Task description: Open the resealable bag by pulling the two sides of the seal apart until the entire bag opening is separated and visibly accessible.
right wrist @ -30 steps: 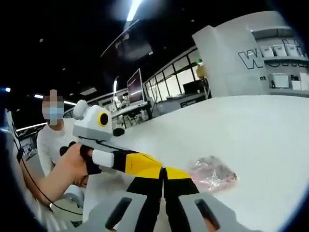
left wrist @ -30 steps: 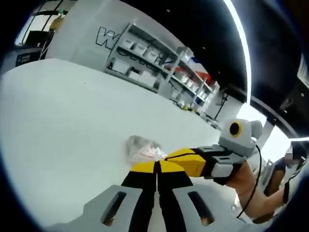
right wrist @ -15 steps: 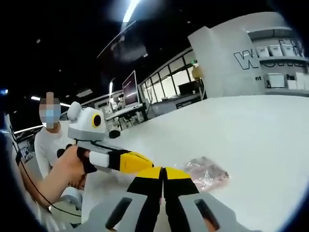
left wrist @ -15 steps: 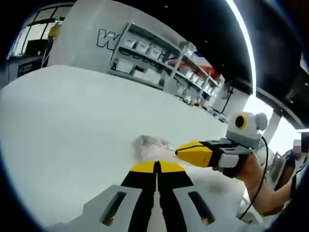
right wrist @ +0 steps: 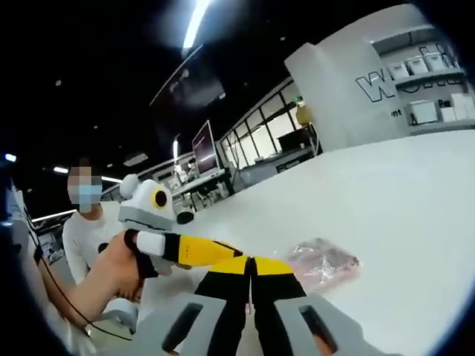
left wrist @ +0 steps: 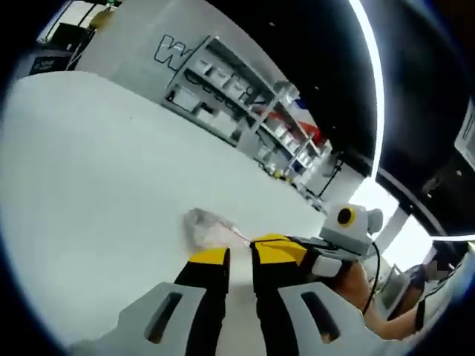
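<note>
Left gripper view has the left gripper (left wrist: 240, 256) with its yellow-tipped jaws a little apart, a narrow gap between them and nothing visibly pinched, while the right gripper (left wrist: 276, 248) comes in from the right with its tip near the resealable bag (left wrist: 206, 226) lying on the white table (left wrist: 89, 170). Right gripper view shows the right gripper (right wrist: 251, 265) with jaws pressed together; can't tell if they've got the bag's edge. Here the bag (right wrist: 323, 261) sits just right of the tips, with shelving (left wrist: 245, 104) behind in the left gripper view and a person's hand (right wrist: 119, 271) on the left gripper (right wrist: 211, 252).
</note>
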`<state>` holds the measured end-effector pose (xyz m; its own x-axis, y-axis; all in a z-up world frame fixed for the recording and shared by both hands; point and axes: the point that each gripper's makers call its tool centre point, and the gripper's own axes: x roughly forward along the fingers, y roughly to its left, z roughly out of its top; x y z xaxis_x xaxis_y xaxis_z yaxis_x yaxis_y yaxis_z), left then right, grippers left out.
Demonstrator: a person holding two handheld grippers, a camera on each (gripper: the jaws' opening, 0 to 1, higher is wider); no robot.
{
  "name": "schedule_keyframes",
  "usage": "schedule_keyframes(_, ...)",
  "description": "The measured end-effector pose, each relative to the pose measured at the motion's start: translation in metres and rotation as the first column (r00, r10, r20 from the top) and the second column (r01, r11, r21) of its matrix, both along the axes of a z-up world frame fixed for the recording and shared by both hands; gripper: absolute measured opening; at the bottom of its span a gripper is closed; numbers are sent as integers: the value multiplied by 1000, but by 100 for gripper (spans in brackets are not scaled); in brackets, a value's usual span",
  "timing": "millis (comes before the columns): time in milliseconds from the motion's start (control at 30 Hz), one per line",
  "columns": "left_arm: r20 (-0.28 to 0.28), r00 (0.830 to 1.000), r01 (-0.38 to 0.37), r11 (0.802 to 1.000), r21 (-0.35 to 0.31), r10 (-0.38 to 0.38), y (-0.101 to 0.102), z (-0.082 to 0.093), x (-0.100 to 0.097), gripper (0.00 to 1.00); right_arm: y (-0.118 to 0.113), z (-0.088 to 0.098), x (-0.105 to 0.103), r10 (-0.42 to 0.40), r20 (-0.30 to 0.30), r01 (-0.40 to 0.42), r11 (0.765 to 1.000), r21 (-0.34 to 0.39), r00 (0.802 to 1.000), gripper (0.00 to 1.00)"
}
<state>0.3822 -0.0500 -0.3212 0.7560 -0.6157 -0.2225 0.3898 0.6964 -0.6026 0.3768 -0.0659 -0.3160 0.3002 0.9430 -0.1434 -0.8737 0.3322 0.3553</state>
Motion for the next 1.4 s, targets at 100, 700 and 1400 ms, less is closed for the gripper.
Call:
schedule_keyframes(100, -2, 1000, 0, 1000, -7, 0, -1, 1, -1, 13, 0, 2, 0, 1, 5, -1, 1000, 2, 1000, 0)
schedule_keyframes(700, -26, 999, 18, 985, -170, -23, -7, 11, 2, 8, 3, 14, -6, 51, -54, -45, 993, 112, 997, 0)
schedule_keyframes(1400, 27, 997, 70, 991, -111, -67, -10, 10, -6, 0, 0, 14, -12, 77, 53, -79, 996, 45, 996, 0)
